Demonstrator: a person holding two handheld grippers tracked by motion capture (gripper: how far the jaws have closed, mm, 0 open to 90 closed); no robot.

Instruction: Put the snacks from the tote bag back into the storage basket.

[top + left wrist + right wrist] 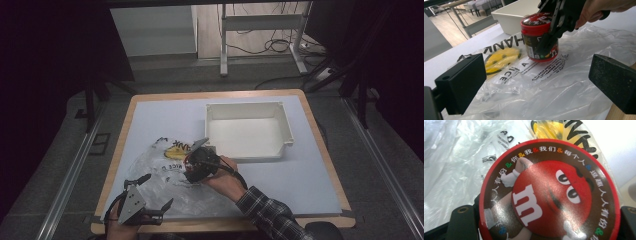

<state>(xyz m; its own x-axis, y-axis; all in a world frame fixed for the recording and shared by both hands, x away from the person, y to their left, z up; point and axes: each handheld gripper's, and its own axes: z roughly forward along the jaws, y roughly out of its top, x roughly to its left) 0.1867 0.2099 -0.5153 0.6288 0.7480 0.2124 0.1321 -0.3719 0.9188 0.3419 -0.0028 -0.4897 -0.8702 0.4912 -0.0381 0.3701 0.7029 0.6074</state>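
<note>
Right gripper point(549, 32) jaws clamp the candy tub point(539, 37); left gripper point(536, 85) jaws wide, empty.

The plastic bag point(165, 172) lies flat on the desk point(300, 170), toward its near left. The jar point(539, 37) stands upright on the bag's far right part. The tray point(247, 131) sits behind and right of it.

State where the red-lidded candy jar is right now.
In the high view the candy jar sits near the table's middle, clamped in the right gripper, on the clear plastic bag just left of the white bin.
</note>
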